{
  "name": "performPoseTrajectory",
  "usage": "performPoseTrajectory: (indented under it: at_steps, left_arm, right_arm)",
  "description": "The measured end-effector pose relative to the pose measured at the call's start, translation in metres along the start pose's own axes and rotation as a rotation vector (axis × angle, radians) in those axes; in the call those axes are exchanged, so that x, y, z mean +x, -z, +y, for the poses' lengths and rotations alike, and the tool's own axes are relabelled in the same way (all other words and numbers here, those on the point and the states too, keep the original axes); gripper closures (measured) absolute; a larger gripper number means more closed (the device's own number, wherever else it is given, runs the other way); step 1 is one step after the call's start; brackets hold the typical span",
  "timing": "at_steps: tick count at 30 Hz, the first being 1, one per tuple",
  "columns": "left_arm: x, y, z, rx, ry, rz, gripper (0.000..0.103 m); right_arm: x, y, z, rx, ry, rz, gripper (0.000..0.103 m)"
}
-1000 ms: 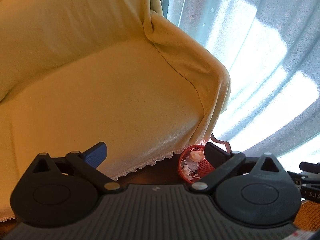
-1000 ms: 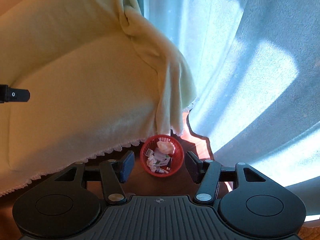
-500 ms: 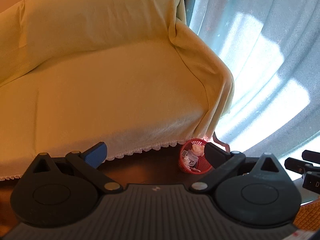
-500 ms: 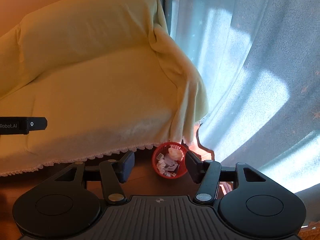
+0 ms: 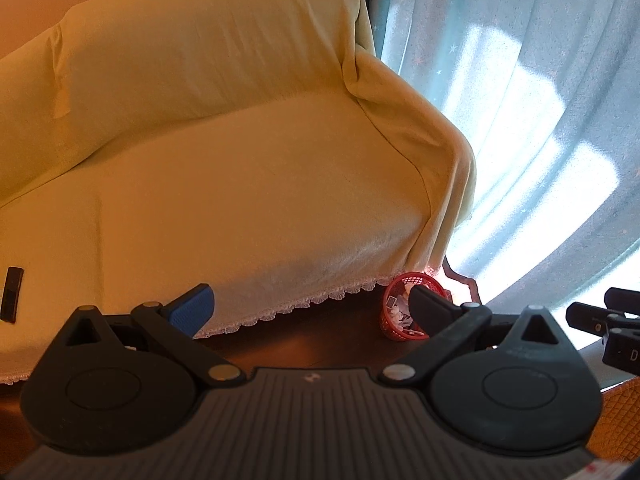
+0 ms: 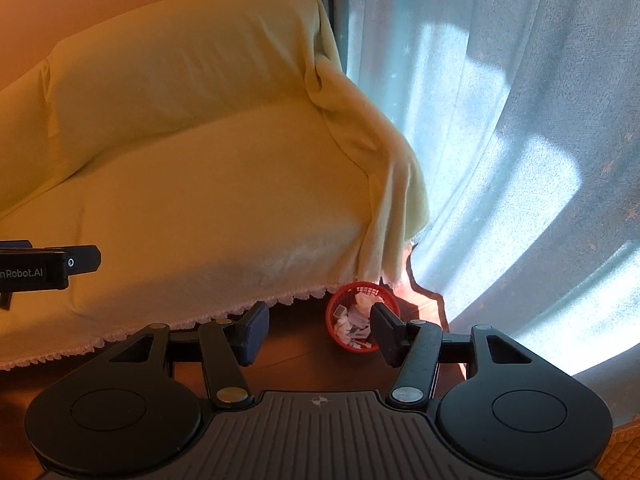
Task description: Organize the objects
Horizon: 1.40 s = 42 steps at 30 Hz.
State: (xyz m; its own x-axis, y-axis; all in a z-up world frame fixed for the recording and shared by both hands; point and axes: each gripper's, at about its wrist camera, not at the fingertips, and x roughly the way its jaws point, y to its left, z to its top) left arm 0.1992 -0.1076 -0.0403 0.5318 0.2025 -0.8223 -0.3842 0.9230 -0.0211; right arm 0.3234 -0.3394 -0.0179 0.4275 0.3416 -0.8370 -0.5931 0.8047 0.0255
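Left wrist view: the left gripper (image 5: 308, 302) is spread wide, with nothing held or touched between its fingers. A red basket (image 5: 400, 320) of crumpled paper is seen on the floor at about 4 o'clock, partly hidden behind the right-hand finger, just beside the corner of the yellow-covered sofa (image 5: 240, 184). A dark remote (image 5: 11, 300) lies on the seat at 9 o'clock.

Right wrist view: the right gripper (image 6: 318, 332) is likewise released and empty. The red basket (image 6: 352, 320) is seen at 5 o'clock, beside the curtain (image 6: 500, 140).

Sofa (image 6: 208, 200) seat broad, bare; red basket (image 6: 340, 334) at its corner; curtain (image 6: 500, 160) right.
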Motion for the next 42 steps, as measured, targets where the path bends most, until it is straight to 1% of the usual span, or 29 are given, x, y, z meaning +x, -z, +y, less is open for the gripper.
performPoseTrajectory:
  at_steps: [17,22,29,34,42]
  left_arm:
    - [0.005,-0.008,-0.006,0.017,-0.003,-0.014,0.001]
    - [0.011,-0.008,-0.009,0.025,-0.009,-0.009,0.001]
    - [0.017,-0.001,-0.014,0.039,-0.011,0.017,0.001]
    - [0.020,0.007,-0.020,0.056,-0.010,0.034,0.001]
    - [0.018,0.014,-0.028,0.079,-0.006,0.044,0.001]
  right_arm:
    - [0.005,-0.001,-0.003,-0.013,0.009,-0.002,0.049]
    - [0.008,0.012,-0.005,-0.005,0.010,0.030,0.049]
    - [0.015,0.028,-0.010,0.019,0.020,0.067,0.049]
    - [0.015,0.038,-0.014,0.028,0.025,0.078,0.049]
    - [0.015,0.041,-0.015,0.041,0.029,0.080,0.049]
